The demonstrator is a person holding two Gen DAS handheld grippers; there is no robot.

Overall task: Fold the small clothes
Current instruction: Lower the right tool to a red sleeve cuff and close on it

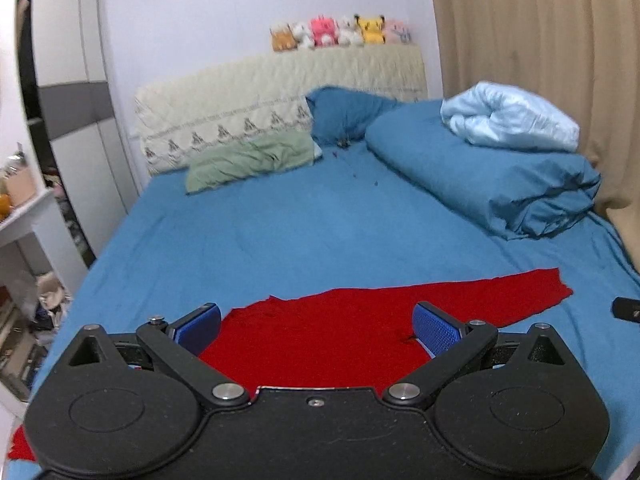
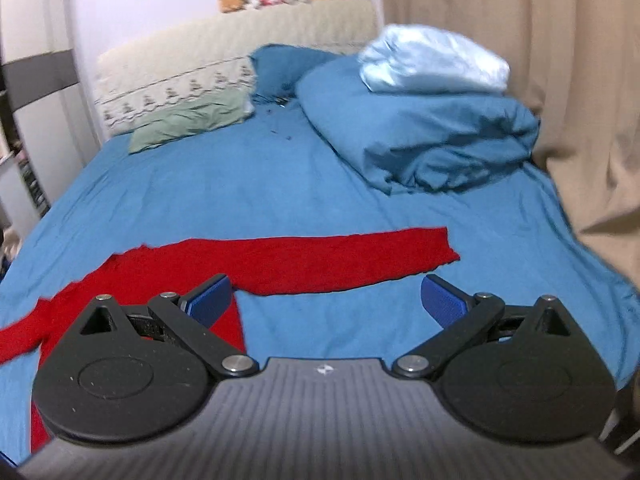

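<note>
A red garment (image 1: pixel 344 336) lies spread flat on the blue bed sheet (image 1: pixel 280 232), one long sleeve reaching right. My left gripper (image 1: pixel 316 326) is open, empty, and hovers over the garment's body. In the right wrist view the red garment (image 2: pixel 304 264) stretches across the sheet (image 2: pixel 248 184), its sleeve end at the right. My right gripper (image 2: pixel 326 300) is open and empty, just in front of the sleeve's near edge, its left finger over the red cloth.
A folded blue duvet (image 1: pixel 492 172) with a light blue blanket (image 1: pixel 512 120) sits far right. A green pillow (image 1: pixel 252 160) and a blue pillow (image 1: pixel 344 112) lie by the headboard, plush toys (image 1: pixel 340 34) above. Beige curtain (image 1: pixel 560 60) right, shelves (image 1: pixel 24 216) left.
</note>
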